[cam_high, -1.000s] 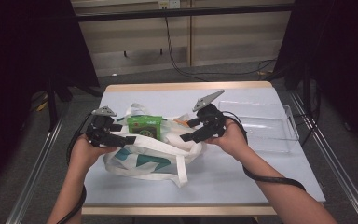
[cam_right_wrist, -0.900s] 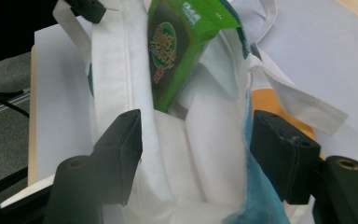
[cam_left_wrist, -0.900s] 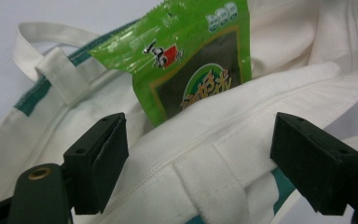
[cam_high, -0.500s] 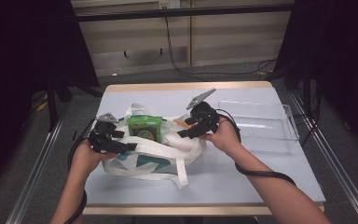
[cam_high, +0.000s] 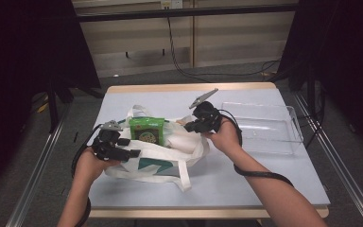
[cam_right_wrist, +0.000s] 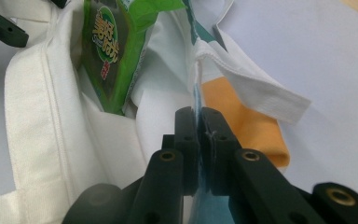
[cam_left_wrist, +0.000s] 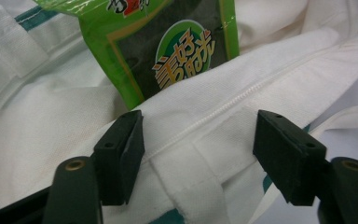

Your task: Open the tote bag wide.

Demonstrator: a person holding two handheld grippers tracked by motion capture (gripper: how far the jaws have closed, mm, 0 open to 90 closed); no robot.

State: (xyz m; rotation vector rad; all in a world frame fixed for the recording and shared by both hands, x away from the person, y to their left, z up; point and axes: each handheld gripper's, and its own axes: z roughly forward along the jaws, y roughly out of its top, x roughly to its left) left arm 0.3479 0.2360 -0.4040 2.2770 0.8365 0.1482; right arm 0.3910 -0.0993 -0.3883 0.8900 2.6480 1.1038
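A white tote bag (cam_high: pixel 151 163) with teal print lies on the table, and a green snack packet (cam_high: pixel 146 130) stands out of its mouth. My left gripper (cam_high: pixel 127 147) is at the bag's near left rim. In the left gripper view its jaws (cam_left_wrist: pixel 198 135) straddle the hemmed rim (cam_left_wrist: pixel 242 93) below the packet (cam_left_wrist: pixel 177 46); they have just been closing, with the pads still clear of the cloth. My right gripper (cam_high: pixel 189 125) is at the far right rim. Its jaws (cam_right_wrist: pixel 199 126) have just closed and pinch the thin cloth edge beside the packet (cam_right_wrist: pixel 107 51).
A clear plastic tray (cam_high: pixel 264 127) stands on the table's right side, close behind my right hand. Something orange (cam_right_wrist: pixel 247 121) lies under a white flap of the bag. Bare grey tabletop (cam_high: pixel 264 179) stretches in front and to the right.
The right gripper's jaws have come together on the bag's right rim. Both hands have stayed almost where they were beside the bag.
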